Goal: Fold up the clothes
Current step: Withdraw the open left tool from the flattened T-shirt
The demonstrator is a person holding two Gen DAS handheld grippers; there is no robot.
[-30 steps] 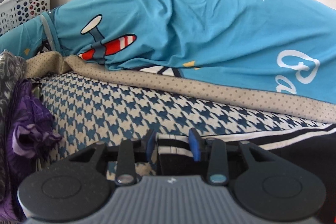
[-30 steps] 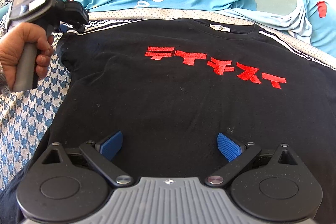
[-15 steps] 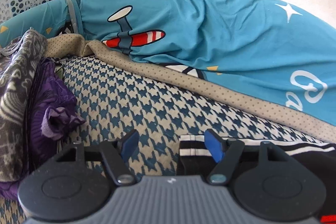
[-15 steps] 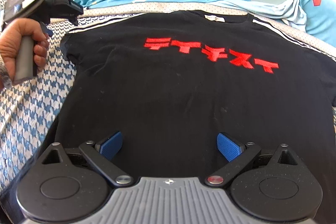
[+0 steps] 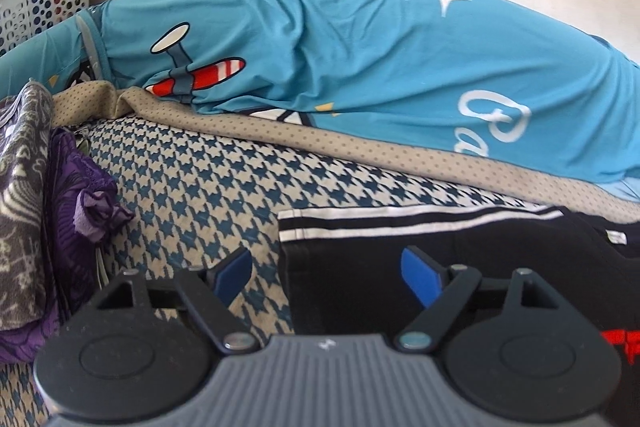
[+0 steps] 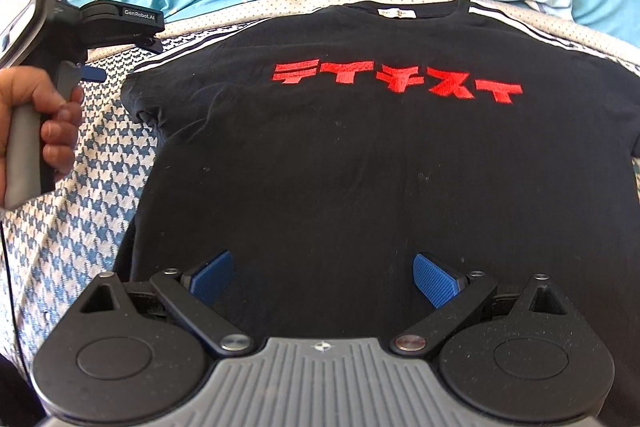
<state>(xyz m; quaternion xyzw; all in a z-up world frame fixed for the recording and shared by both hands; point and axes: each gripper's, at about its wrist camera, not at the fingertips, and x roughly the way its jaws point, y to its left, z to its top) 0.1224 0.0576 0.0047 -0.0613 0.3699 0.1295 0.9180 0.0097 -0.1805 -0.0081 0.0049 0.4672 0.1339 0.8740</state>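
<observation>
Shirt: black T-shirt (image 6: 360,155) lies flat, unfolded, on my houndstooth cover (image 5: 192,179). Left gripper (image 5: 326,277) opening, empty, over its striped sleeve; right gripper (image 6: 322,277) wide above its hem. All folds remain.

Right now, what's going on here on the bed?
A person is folding laundry with handheld tongs. A black T-shirt with red lettering lies spread flat, face up, on the houndstooth bedcover. The left tongs sit over its striped sleeve, jaws opening and gripping nothing. The right tongs hover open over the lower part of the shirt. No fold is made yet. A blue printed sheet lies bunched behind.
</observation>
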